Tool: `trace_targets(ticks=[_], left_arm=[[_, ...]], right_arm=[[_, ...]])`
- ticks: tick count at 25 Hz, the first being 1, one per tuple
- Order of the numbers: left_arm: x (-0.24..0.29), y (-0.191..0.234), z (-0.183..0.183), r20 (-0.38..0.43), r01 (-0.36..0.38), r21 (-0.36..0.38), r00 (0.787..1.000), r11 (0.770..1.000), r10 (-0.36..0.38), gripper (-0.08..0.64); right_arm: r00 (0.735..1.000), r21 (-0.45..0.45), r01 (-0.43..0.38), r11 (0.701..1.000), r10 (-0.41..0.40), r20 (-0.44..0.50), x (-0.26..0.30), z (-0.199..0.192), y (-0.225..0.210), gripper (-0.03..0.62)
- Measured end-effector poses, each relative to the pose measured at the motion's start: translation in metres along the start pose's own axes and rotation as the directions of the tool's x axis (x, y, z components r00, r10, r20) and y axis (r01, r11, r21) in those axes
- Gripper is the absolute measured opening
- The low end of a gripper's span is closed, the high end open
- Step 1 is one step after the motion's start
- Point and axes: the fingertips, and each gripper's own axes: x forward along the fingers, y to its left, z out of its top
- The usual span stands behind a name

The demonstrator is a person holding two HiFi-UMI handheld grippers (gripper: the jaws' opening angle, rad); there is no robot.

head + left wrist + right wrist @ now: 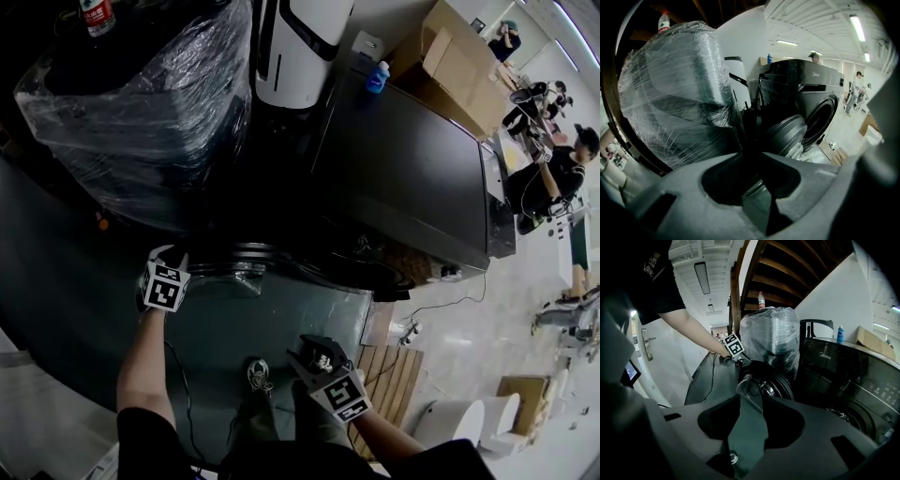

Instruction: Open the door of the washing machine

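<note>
The dark front-loading washing machine (pixel 403 159) stands at the centre right of the head view. Its round door (pixel 234 261) hangs swung out to the left, and the drum opening (pixel 848 416) shows behind it. My left gripper (pixel 173 253) is by the door's outer rim, marker cube up. In the left gripper view the door (pixel 787 133) lies beyond the left gripper (pixel 757 159), whose jaws stand a narrow gap apart with nothing seen between them. My right gripper (pixel 305 356) hangs low over the floor, open and empty. The right gripper (pixel 750 399) points at the door (pixel 764 380).
A plastic-wrapped appliance (pixel 141 112) with a water bottle (pixel 97 17) on top stands left of the machine. Behind are a white appliance (pixel 300 47), a blue bottle (pixel 377 77) and a cardboard box (pixel 459 61). A wooden pallet (pixel 389 380) and a cable (pixel 258 375) lie below. People (pixel 553 169) sit at far right.
</note>
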Motion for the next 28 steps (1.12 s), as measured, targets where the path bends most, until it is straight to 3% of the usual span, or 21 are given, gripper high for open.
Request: trace_targets(ticks=[12,16,21,28], left_arm=[[-0.018,-0.008,0.009,0.022,-0.013,-0.044,1.0,0.999,0.014,0.109],[-0.052,-0.029,0.039,0.134,-0.026,-0.012,0.991,1.0,0.028,0.088],[-0.102,-0.08,0.065,0.266,0.0,0.009,0.964,1.0,-0.002,0.063],[-0.157,-0.15,0.09,0.364,0.058,-0.007,0.93,0.998,-0.051,0.043]], right_arm=[[0.999,0.003,0.017,1.0,-0.017,0.052,-0.001,0.02,-0.007,0.16],[0.996,0.007,0.03,1.0,-0.03,0.084,-0.009,0.036,-0.01,0.152],[0.99,0.021,0.053,0.998,-0.055,0.129,-0.027,0.051,-0.015,0.138],[0.983,0.02,0.09,0.996,-0.092,0.16,-0.059,0.057,-0.031,0.088]])
